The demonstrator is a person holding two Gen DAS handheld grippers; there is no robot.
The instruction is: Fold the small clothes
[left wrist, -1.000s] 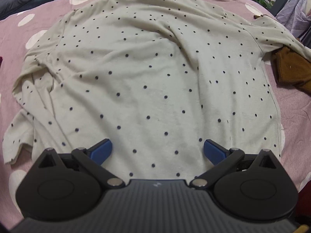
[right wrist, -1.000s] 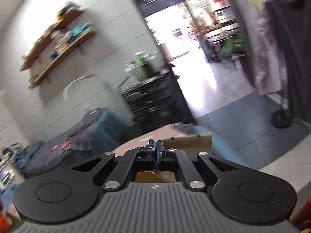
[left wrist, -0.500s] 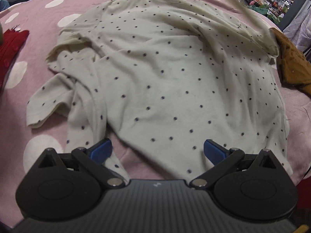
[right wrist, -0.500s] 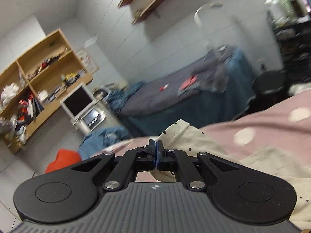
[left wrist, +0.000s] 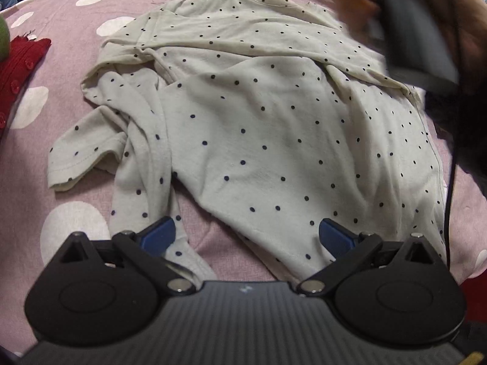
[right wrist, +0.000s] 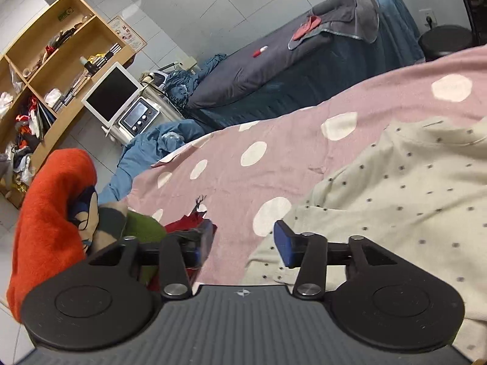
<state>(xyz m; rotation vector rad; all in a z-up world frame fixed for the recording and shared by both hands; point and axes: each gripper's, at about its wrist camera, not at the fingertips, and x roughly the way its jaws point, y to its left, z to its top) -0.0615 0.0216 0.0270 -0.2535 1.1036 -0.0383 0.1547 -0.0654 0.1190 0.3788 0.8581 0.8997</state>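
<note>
A cream shirt (left wrist: 274,127) with small dark dots lay spread on a pink bedcover (left wrist: 76,39) patterned with white spots. Its long axis ran from the hem, nearest the left wrist camera, away to the neckline at the far edge. The right sleeve had been laid across the upper chest, while the left sleeve (left wrist: 88,155) lay rumpled, bunched beside the body on the left of that view, its cuff pointing outward.

The left gripper (left wrist: 243,237) hovered just over the hem, its blue pads spread wide with nothing pinched between them — the hem and a strip of pink cover lay below the gap. The right gripper (right wrist: 243,243) pointed out over the shirt's upper left edge; its jaws were opening and held nothing, with only bedcover and the shirt's edge under them.

By my reading, the unfolded left sleeve lay ahead and to the left of the left gripper, which looked the nearer of the two to it.

Further out, a red garment (left wrist: 18,70) lay at the bedcover's left edge, and beyond the bed stood a wooden shelf (right wrist: 61,60).
</note>
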